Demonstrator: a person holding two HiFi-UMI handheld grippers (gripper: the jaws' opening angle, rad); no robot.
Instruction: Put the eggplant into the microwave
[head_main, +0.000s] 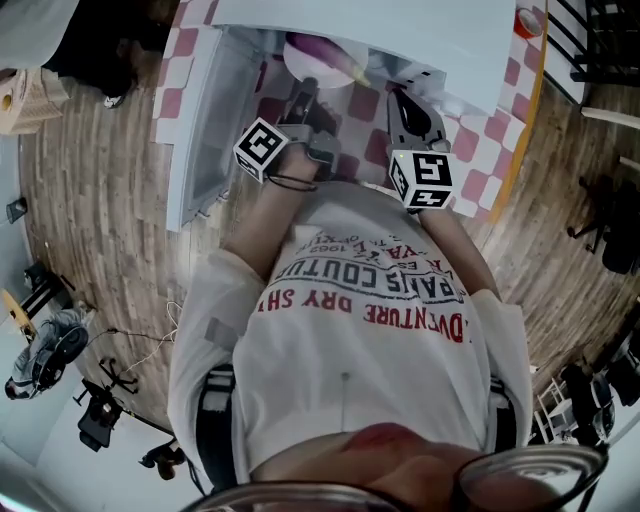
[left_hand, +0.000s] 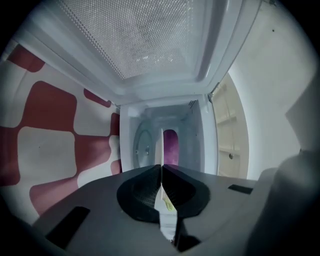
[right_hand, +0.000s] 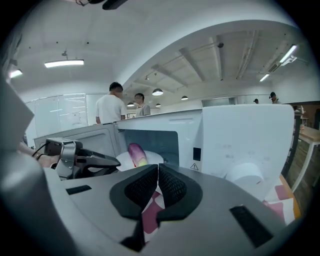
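Left claw (left_hand: 161, 169) pinches the rim of a white plate (right_hand: 152, 157). The eggplant (right_hand: 136, 153) lies on the plate, at the open microwave's (right_hand: 235, 135) mouth. Right claw (right_hand: 156, 169) is pressed together, empty, over the checked bench (head_main: 478, 135).

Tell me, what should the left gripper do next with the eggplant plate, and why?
Probably ease the plate deeper into the microwave. The left gripper is shut on the plate's rim, the eggplant lies on it, the door stands open, and the plate seems only at the opening.
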